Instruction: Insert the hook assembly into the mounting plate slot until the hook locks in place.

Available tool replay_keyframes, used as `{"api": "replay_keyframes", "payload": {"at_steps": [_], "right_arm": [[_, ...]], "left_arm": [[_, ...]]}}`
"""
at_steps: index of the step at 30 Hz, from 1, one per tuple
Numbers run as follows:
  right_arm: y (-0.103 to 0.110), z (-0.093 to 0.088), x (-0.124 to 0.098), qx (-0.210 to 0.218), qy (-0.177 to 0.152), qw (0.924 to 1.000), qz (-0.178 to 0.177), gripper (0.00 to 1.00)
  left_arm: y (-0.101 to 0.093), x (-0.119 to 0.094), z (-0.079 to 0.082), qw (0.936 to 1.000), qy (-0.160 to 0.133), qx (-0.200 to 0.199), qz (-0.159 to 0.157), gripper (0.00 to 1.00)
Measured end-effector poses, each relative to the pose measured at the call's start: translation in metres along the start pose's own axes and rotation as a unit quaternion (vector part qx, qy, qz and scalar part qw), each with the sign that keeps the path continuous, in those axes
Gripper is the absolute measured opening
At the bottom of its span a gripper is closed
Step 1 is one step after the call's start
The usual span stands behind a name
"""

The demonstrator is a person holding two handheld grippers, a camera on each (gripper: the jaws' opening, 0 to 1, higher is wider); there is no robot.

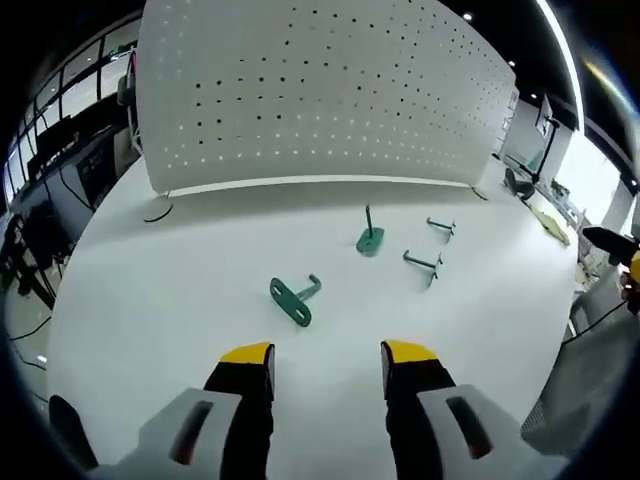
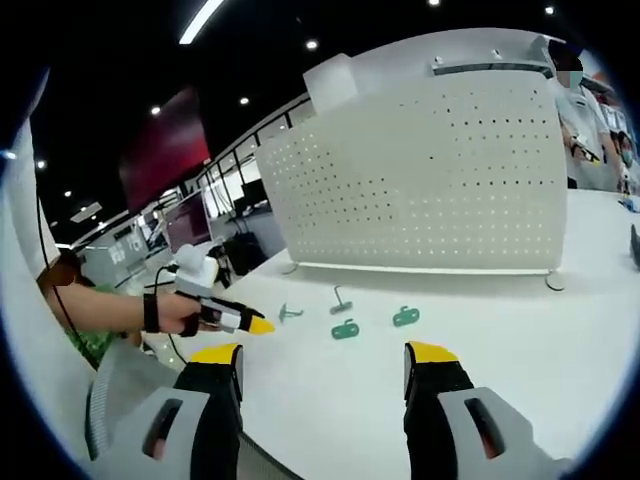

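A white perforated mounting plate (image 1: 320, 90) stands upright at the back of the white table (image 1: 180, 290). In front of it lie two green hook assemblies, one nearer (image 1: 295, 298) and one farther (image 1: 370, 238), plus two grey hooks (image 1: 440, 227) (image 1: 425, 263). My left gripper (image 1: 328, 358) hovers open, short of the nearer green hook, and holds nothing. In the right gripper view the plate (image 2: 430, 190) is ahead, with both green hooks (image 2: 345, 329) (image 2: 405, 317) and the grey hooks (image 2: 341, 299) (image 2: 290, 313) before it. My right gripper (image 2: 324, 355) is open and empty. The hand-held left gripper (image 2: 225, 317) enters from the left.
The table's rounded near edge (image 2: 270, 460) runs close under my right gripper. A black cable (image 1: 157, 213) lies by the plate's left foot. A person (image 2: 578, 110) stands behind the plate at the right. Desks and monitors (image 1: 60, 170) line the room's left side.
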State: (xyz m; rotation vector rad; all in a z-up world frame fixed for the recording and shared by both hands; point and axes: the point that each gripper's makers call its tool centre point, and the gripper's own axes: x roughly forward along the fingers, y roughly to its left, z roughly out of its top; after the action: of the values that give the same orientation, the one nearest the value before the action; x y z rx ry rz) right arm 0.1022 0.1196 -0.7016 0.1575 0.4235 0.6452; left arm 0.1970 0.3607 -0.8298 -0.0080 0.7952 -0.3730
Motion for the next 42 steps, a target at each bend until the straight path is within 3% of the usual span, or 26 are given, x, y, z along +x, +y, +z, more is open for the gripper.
{"api": "replay_keyframes", "payload": {"at_steps": [11, 22, 27, 42], "right_arm": [[0.000, -0.003, 0.001, 0.006, 0.000, 1.0000, -0.004, 0.66], [-0.004, -0.002, 0.001, 0.012, -0.003, 0.9999, -0.010, 0.65], [-0.004, -0.002, 0.002, 0.011, -0.001, 0.9999, -0.010, 0.65], [-0.008, 0.003, 0.000, 0.017, -0.009, 0.9997, -0.016, 0.65]], "left_arm": [[0.010, 0.008, 0.008, 0.9996, 0.001, 0.015, 0.024, 0.37], [0.010, 0.015, 0.008, 0.9995, 0.012, 0.008, 0.028, 0.32], [0.014, 0.022, 0.011, 0.9995, 0.012, -0.007, 0.027, 0.21], [0.018, 0.037, 0.012, 0.9991, 0.026, -0.022, 0.027, 0.24]]}}
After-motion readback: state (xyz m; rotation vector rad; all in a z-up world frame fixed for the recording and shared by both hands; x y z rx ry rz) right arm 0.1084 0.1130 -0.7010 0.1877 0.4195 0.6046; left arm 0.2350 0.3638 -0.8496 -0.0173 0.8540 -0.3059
